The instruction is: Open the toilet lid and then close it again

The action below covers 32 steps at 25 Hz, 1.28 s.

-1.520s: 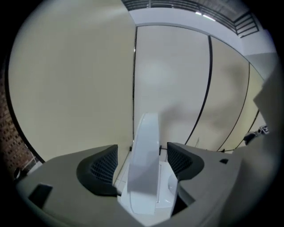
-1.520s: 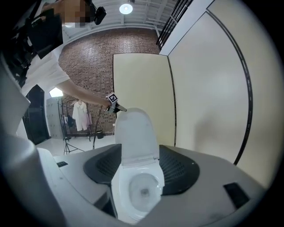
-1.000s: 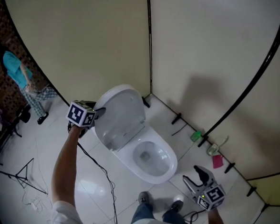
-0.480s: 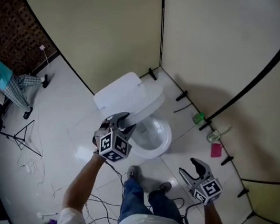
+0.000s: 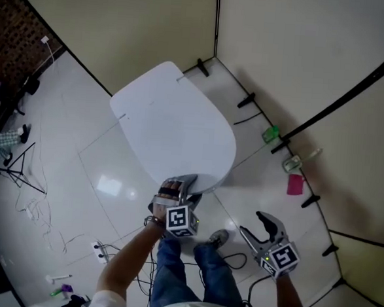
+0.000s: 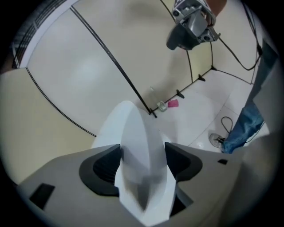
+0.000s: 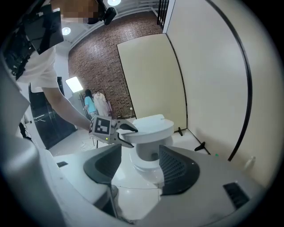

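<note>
The white toilet lid [image 5: 174, 132] lies down over the bowl and hides it in the head view. My left gripper [image 5: 182, 185] is at the lid's front edge. Its jaws have just been opening and now straddle that edge [image 6: 142, 177], one above and one below, without pressing on it. In the right gripper view the left gripper [image 7: 126, 135] shows the same stance at the lid [image 7: 153, 124], above the bowl [image 7: 148, 155]. My right gripper [image 5: 252, 225] hangs open and empty to the right of the toilet, near my feet.
Cream partition walls close in behind and to the right of the toilet. At the wall's foot lie a green thing [image 5: 270, 133], a clear bottle [image 5: 293, 164] and a pink thing [image 5: 295, 184]. Cables [image 5: 237, 259] trail by my shoe [image 5: 217, 238]. A tripod [image 5: 14, 163] stands far left.
The lid has swung from upright down over the bowl. My left gripper came down and forward with it and its jaws have parted. The right gripper sank a little.
</note>
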Tool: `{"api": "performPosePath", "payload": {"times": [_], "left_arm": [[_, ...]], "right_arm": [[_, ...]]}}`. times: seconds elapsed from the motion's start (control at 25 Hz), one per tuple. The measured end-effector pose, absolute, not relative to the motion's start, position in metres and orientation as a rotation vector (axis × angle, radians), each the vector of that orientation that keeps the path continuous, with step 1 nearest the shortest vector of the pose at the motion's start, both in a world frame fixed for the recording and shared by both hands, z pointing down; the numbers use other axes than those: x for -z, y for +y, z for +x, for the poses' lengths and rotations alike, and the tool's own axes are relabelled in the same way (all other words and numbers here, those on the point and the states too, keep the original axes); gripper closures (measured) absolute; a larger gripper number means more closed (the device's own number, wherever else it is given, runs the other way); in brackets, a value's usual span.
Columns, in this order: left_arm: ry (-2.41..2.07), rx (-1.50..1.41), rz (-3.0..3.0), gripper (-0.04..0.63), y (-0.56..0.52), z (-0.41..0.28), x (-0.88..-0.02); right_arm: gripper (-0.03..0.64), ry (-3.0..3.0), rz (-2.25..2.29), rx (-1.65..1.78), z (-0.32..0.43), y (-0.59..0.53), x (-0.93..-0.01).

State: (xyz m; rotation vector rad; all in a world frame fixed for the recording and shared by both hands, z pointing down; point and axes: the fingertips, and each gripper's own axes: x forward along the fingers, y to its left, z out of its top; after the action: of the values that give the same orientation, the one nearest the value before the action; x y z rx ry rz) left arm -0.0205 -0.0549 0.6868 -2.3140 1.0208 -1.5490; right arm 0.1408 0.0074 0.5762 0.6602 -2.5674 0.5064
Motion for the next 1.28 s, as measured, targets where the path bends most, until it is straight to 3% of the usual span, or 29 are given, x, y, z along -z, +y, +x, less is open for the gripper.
{"api": "performPosePath", "payload": {"times": [0.24,0.44,0.64,0.8,1.04,1.28], "left_arm": [[0.79,1.794,-2.488,0.187,-0.025,0.006,-0.791],[0.727,1.967,-2.579,0.186,-0.023,0.009,-0.843],[0.838,1.879,-2.731,0.186,-0.022,0.012,-0.831],[1.047,1.422,-2.932,0.186,-0.035,0.025,-0.753],[1.216,0.51,-3.198,0.187,-0.05,0.018,-0.532],[1.237,0.066,-3.141,0.187,-0.034,-0.017,-0.383]], "right_arm": [[0.348,-2.538,0.676,-0.545,0.147,0.014,-0.609],[0.348,-2.521,0.675,-0.517,0.147,0.015,-0.618],[0.348,-2.522,0.719,-0.491,0.15,0.006,-0.608],[0.348,-2.546,0.773,-0.447,0.149,-0.008,-0.582],[0.348,-2.65,0.863,-0.374,0.128,-0.031,-0.501],[0.348,-2.785,0.912,-0.24,0.096,-0.042,-0.412]]}}
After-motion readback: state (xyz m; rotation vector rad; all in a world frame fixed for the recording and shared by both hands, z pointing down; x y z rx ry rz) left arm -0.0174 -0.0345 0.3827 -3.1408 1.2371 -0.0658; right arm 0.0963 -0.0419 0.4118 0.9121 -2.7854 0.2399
